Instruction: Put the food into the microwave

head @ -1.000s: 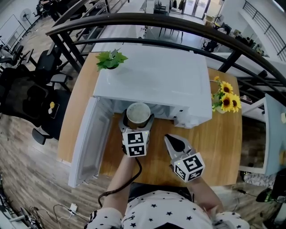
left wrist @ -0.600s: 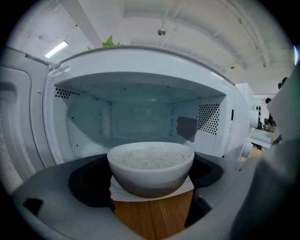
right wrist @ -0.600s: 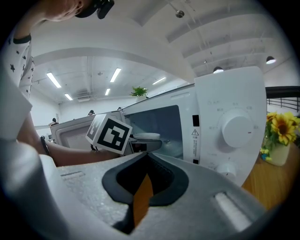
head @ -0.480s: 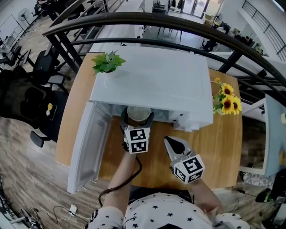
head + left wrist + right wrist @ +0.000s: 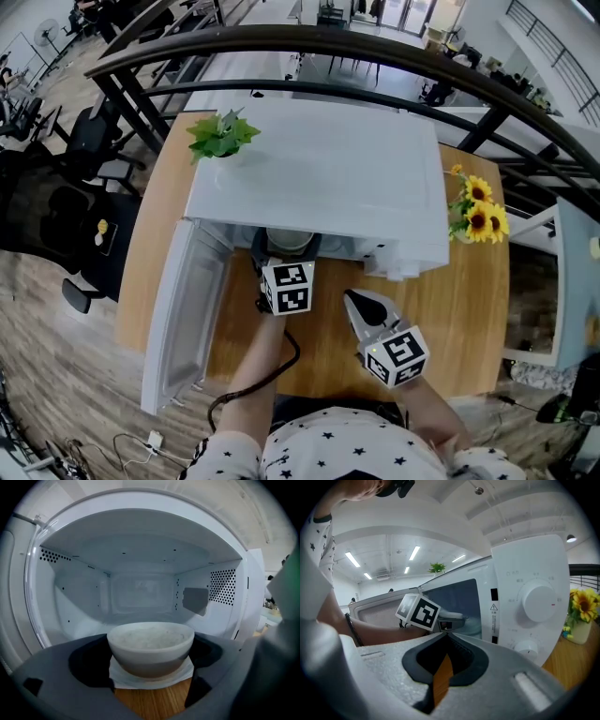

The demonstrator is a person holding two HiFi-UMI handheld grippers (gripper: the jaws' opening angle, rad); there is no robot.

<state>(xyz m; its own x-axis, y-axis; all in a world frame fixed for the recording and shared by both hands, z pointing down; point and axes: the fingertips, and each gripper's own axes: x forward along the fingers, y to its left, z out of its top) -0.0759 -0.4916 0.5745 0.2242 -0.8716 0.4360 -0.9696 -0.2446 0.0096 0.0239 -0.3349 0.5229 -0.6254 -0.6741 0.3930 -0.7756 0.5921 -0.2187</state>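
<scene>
Microwave panel [image 5: 520,573]: you can spot a warning triangle [image 5: 494,607].
Small print by the dials: too tiny to read.

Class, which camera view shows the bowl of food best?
The left gripper view: the bowl sits whole between the jaws, pale contents visible. The head view shows only its rim beneath the microwave; the right gripper view misses it.

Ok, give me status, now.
Left gripper shut on bowl of food, at microwave mouth. Right gripper shut, empty. Door open, cavity clear ahead.
</scene>
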